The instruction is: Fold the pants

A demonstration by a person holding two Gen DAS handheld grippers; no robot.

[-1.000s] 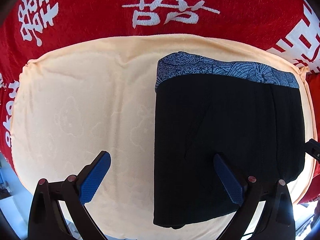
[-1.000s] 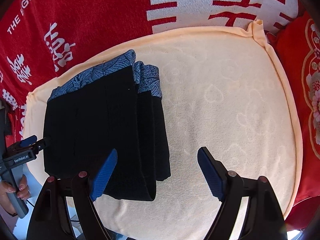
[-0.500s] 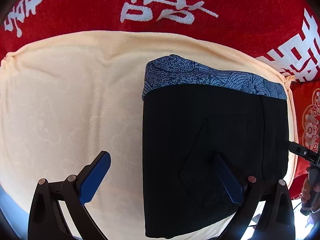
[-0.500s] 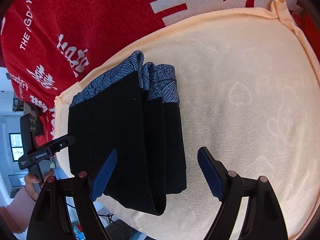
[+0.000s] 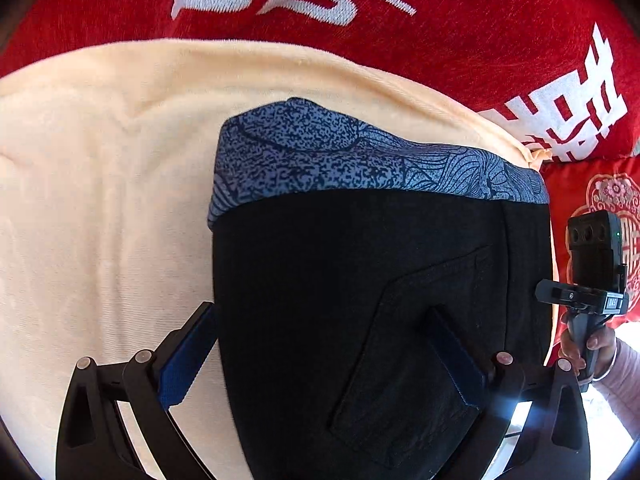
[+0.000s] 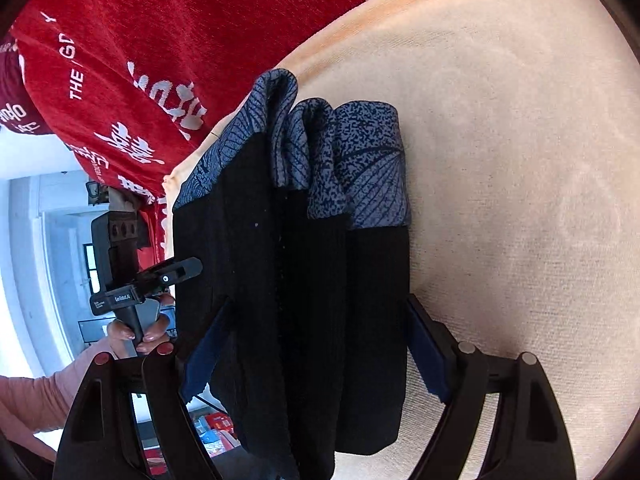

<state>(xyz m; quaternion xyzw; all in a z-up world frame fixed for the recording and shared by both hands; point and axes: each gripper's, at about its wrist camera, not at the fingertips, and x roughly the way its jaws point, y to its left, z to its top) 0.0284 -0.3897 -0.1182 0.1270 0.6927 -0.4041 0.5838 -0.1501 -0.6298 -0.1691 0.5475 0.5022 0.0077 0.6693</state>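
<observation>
The folded black pants (image 5: 360, 300) with blue patterned cuffs (image 5: 340, 152) lie on a cream towel (image 5: 100, 200). My left gripper (image 5: 320, 356) is open and straddles the near edge of the stack, its left finger (image 5: 184, 360) beside the pants' left side and its right finger over the back pocket. In the right wrist view the pants (image 6: 304, 280) show stacked layers and my right gripper (image 6: 316, 352) is open, its fingers on either side of the stack's near end.
A red blanket (image 5: 440, 20) with white characters lies beyond the towel. The other hand-held gripper shows at the right (image 5: 592, 280) and at the left in the right wrist view (image 6: 132, 280). A room floor shows beyond the bed's edge.
Both grippers have moved forward and closer to the pants; they now straddle the near end of the folded stack. Both stay open.
</observation>
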